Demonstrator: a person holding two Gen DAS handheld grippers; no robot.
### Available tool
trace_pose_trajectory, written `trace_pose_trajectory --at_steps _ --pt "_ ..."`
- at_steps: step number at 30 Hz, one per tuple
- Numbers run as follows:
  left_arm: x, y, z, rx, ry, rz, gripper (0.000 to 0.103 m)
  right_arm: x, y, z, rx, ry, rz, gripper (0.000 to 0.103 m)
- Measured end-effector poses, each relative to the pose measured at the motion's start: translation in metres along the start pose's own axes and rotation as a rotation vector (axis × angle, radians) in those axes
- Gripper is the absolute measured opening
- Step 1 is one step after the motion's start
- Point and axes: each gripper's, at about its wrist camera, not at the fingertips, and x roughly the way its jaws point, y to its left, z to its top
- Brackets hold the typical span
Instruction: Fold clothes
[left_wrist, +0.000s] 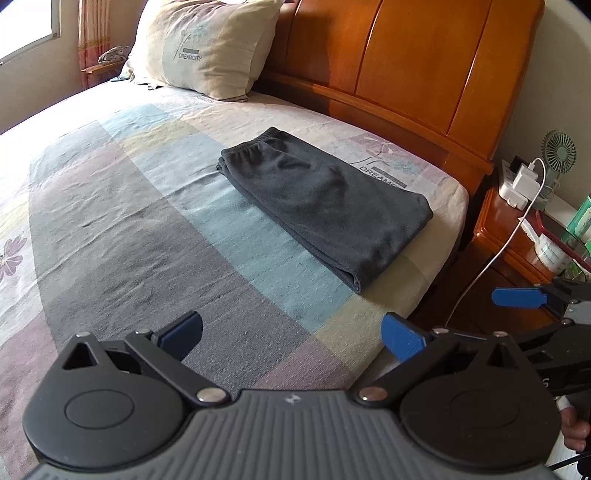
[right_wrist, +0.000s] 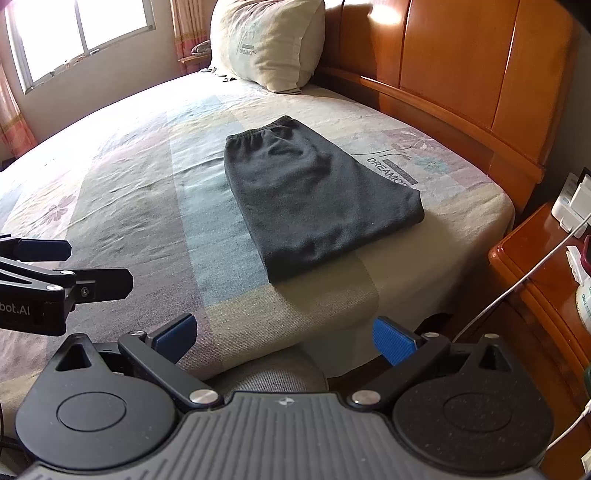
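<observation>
Both claws hang released, left claw (left_wrist: 291, 338) and right claw (right_wrist: 284, 338), near the bed (left_wrist: 110, 206) edge, holding nothing. Our dark trousers (right_wrist: 317, 203) lie folded flat by the headboard (right_wrist: 461, 74). Folding looks finished; next we'd judge a fresh garment is needed.

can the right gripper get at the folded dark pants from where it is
Probably yes. The right gripper has its jaws open and empty, and only bare bedsheet lies between it and the folded dark pants. The left gripper sits off to the side, out of the path.
</observation>
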Motion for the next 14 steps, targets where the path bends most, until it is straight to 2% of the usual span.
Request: trace_pose_trajectory --at_steps 14 --pt "0.0006 -0.0025 0.0003 0.015 0.006 -0.001 0.102 0.0013 -0.0007 -0.0001 -0.005 0.002 0.001 0.103"
